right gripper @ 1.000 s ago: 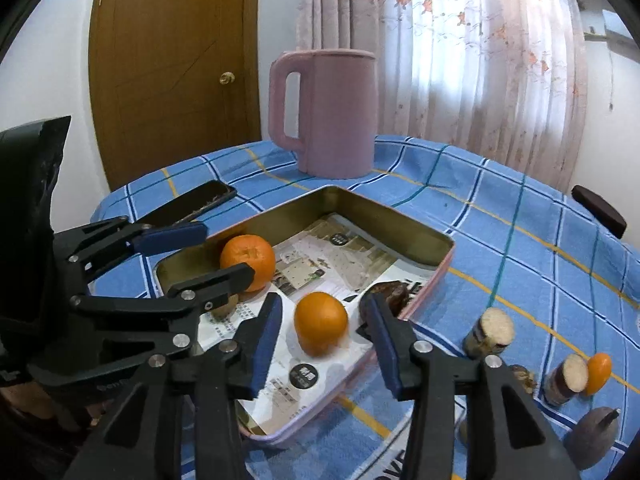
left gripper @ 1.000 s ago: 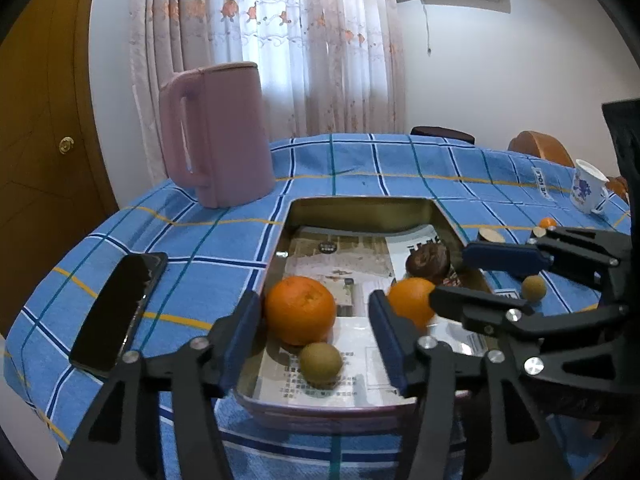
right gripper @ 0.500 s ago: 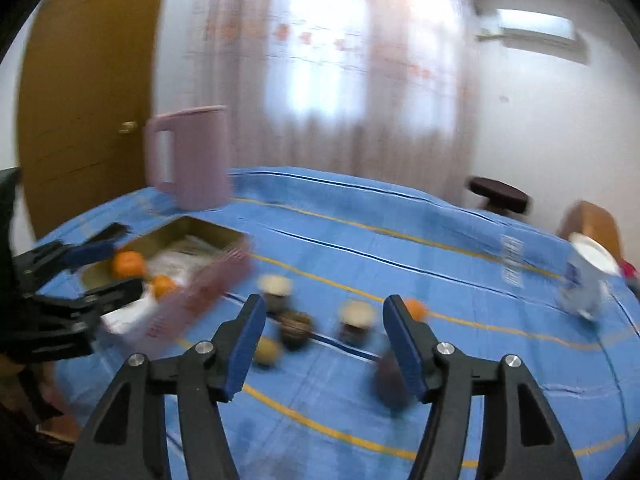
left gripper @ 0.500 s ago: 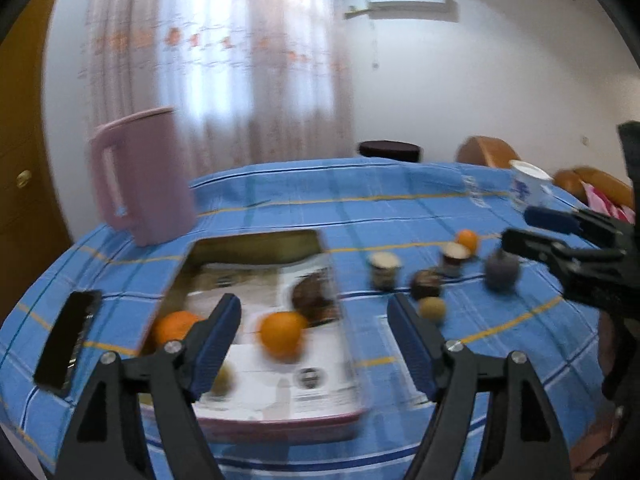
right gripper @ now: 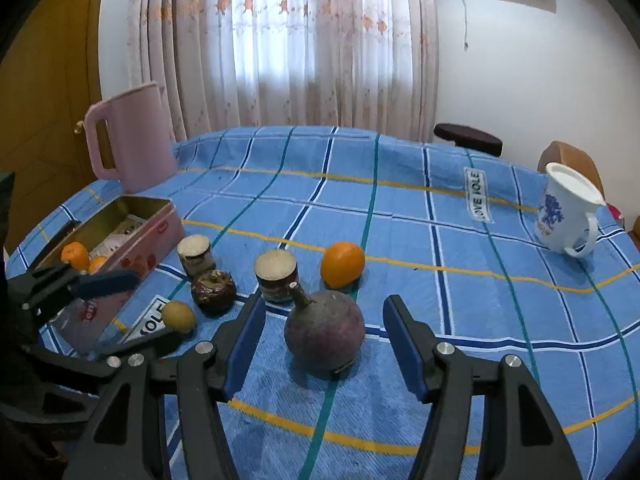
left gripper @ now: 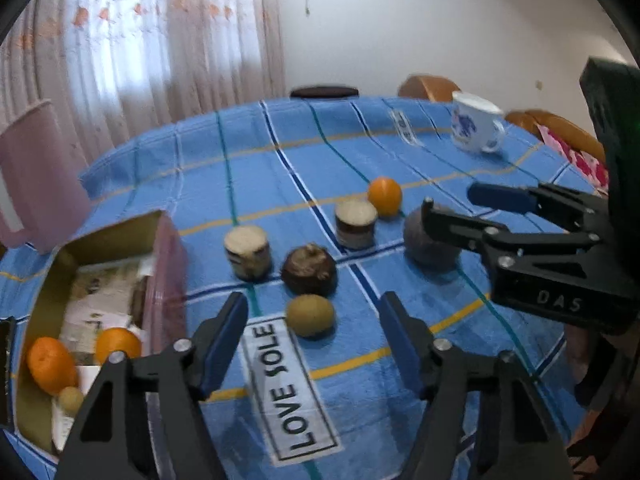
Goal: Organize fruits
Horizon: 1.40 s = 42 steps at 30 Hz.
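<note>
Fruits lie partly in the tin tray [left gripper: 166, 248] at the left edge of the table and partly loose on the blue checked tablecloth [right gripper: 400, 216]. In the tray, lined with printed paper, sit two oranges [left gripper: 51, 364] and a small kiwi [left gripper: 71, 399]. Out on the cloth, a kiwi [left gripper: 310, 315], a dark brown fruit [left gripper: 309, 270], two cut cane pieces [left gripper: 247, 252] standing on end, a loose orange [right gripper: 343, 263] and a purple round fruit [right gripper: 325, 331] with a stem are grouped near the middle. A white mug [right gripper: 568, 212] with blue print stands toward the right edge; a pink jug [right gripper: 132, 140] stands behind the tray.

Labels on the cloth read "LOVE SOLE" [left gripper: 290, 390]; the right tool's body shows "DAS".

A second ago both tongs hovered over the tray; now the left gripper [left gripper: 314, 340] is spread wide before the kiwi, and the right gripper [right gripper: 324, 340] is spread around the purple fruit, not touching it.
</note>
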{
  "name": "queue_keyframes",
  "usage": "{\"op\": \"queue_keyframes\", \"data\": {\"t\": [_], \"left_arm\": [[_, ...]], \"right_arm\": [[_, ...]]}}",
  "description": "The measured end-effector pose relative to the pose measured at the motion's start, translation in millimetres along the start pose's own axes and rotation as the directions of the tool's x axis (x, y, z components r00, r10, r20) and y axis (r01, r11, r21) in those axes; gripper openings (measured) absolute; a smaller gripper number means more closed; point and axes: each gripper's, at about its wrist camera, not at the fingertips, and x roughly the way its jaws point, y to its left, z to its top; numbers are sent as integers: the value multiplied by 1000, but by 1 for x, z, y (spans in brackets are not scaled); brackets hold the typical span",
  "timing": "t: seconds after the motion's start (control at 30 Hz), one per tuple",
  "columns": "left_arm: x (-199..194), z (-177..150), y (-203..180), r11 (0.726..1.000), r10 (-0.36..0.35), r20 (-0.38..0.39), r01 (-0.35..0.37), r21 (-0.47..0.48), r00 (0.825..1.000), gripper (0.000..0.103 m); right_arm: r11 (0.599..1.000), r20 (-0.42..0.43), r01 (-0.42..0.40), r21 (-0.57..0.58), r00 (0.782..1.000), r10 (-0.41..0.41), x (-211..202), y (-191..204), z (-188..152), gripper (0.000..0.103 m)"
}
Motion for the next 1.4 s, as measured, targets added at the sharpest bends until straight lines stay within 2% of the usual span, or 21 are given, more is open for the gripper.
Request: {"op": "queue_keyframes", "data": {"t": [0.07,0.23,0.3,0.4,0.5,0.67,0.77,0.87,1.1,1.4], "left_arm": [[5,1,0,1000,-27,-22,27,-13,999,54],[19,2,5,997,-68,-87,64,-46,994,44],[23,2,8,995,-85,-106,78,-65,991,43],[25,1,16,989,-112,-113,100,-106,987,31],[23,1,14,990,-112,-99,102,-99,989,31],[4,1,17,991,-87,-3,87,-98,996,31],[-4,1,19,991,-73,42,77,-106,996,31],[-11,1,20,992,-48,79,57,-111,996,31],[-26,0,23,992,-2,161,22,-121,987,31],[-37,-3,17,994,44,219,-22,-103,975,31]], "right_arm": [[1000,-22,7,-1,1000,-7,6,0,1,63],[1000,-97,2,1,995,-2,23,0,2,63],[1000,-129,-12,4,992,13,29,-1,1,62],[1000,-151,-16,11,988,17,34,-2,0,52],[999,-131,-50,21,990,53,29,-4,1,52],[999,-52,-54,9,997,54,13,-1,2,52],[995,0,-98,5,995,98,4,-2,2,52],[994,26,-107,5,994,107,0,-2,2,52],[989,98,-146,2,985,145,-14,-3,0,52],[987,160,-162,-18,974,163,-24,-2,-2,52]]}}
